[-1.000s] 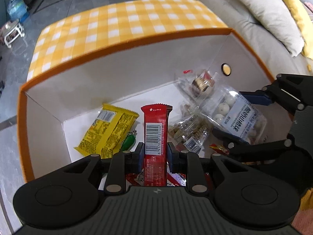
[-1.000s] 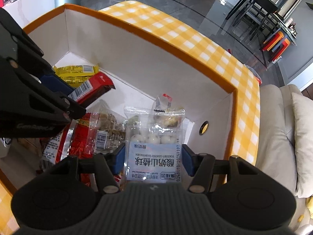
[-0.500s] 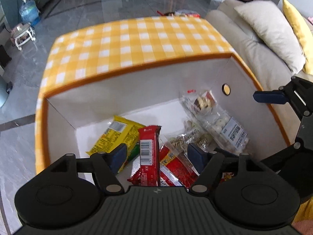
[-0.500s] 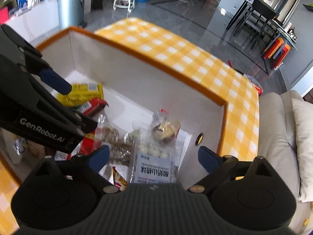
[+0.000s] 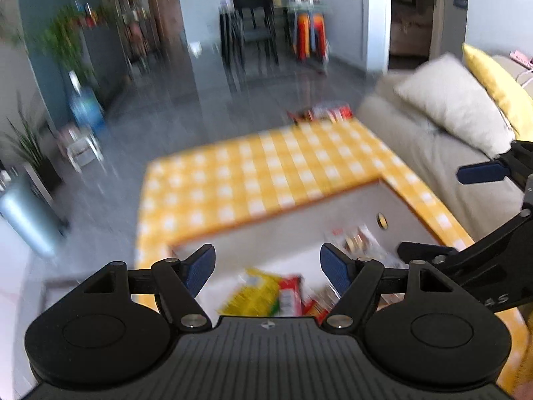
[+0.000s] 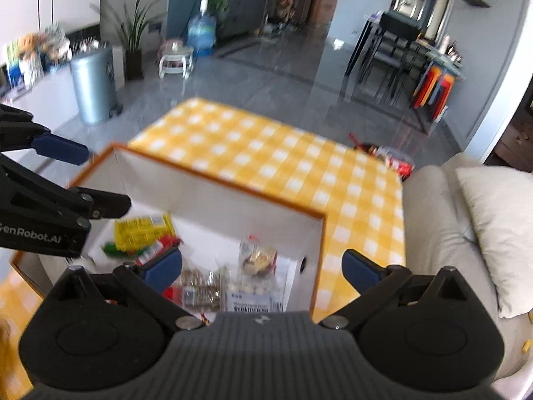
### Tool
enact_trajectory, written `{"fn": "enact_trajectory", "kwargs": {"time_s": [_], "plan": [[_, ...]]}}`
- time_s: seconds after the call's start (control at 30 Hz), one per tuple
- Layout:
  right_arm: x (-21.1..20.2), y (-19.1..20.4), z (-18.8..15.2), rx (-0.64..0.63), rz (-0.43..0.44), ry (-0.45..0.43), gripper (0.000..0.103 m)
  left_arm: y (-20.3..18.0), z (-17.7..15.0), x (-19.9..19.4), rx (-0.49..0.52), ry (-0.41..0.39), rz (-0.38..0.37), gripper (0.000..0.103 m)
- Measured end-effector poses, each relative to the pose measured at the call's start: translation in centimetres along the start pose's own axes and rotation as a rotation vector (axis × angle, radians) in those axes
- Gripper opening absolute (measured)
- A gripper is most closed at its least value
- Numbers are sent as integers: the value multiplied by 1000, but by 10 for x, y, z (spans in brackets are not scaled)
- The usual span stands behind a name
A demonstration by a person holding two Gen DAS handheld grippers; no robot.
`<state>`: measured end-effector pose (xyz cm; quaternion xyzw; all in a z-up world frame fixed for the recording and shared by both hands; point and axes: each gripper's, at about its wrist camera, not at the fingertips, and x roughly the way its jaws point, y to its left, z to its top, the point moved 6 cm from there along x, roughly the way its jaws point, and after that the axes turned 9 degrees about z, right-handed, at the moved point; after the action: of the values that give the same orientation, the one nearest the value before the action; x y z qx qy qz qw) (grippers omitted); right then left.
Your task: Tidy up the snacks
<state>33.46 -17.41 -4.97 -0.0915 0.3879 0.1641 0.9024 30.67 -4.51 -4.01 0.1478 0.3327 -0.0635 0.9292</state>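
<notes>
An orange-rimmed white box (image 6: 216, 180) stands on the yellow checked table (image 6: 286, 163) and holds several snack packs: a yellow pack (image 6: 143, 231), a red bar (image 6: 156, 250), a clear bag of white balls (image 6: 255, 296). The box (image 5: 333, 210) and the yellow pack (image 5: 253, 295) also show blurred in the left wrist view. My left gripper (image 5: 266, 268) is open and empty above the box. My right gripper (image 6: 263, 268) is open and empty above the box's right part. Each gripper shows in the other's view.
A beige sofa with a white pillow (image 6: 499, 233) lies right of the table. More snack packs (image 6: 389, 160) lie at the table's far edge. A silver bin (image 6: 95, 86), a water jug (image 6: 201, 35) and dining chairs (image 6: 396, 50) stand beyond on the grey floor.
Both grippers let go of their packs, the red bar and the bag of white balls, which now lie in the box. Both have risen and pulled back, open.
</notes>
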Motion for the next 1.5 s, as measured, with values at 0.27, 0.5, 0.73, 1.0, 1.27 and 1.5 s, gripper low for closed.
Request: {"fn": "enact_trajectory", "kwargs": {"time_s": [0.27, 0.5, 0.73, 1.0, 1.27, 1.5], "plan": [[-87, 18, 5, 80, 9, -234, 99, 17, 4, -83, 32, -225, 140, 88], [-152, 42, -10, 146, 26, -377, 99, 11, -11, -129, 61, -328, 283, 94], [-196, 67, -47, 168, 24, -455, 99, 8, -45, -155, -24, -357, 294, 95], [-206, 81, -98, 181, -24, -427, 99, -2, -85, -167, -127, -272, 233, 95], [-177, 80, -135, 233, -38, -326, 99, -5, -123, -146, -166, -125, 226, 95], [-142, 84, -146, 222, -19, -235, 99, -10, -145, -124, -177, -29, 233, 95]]}}
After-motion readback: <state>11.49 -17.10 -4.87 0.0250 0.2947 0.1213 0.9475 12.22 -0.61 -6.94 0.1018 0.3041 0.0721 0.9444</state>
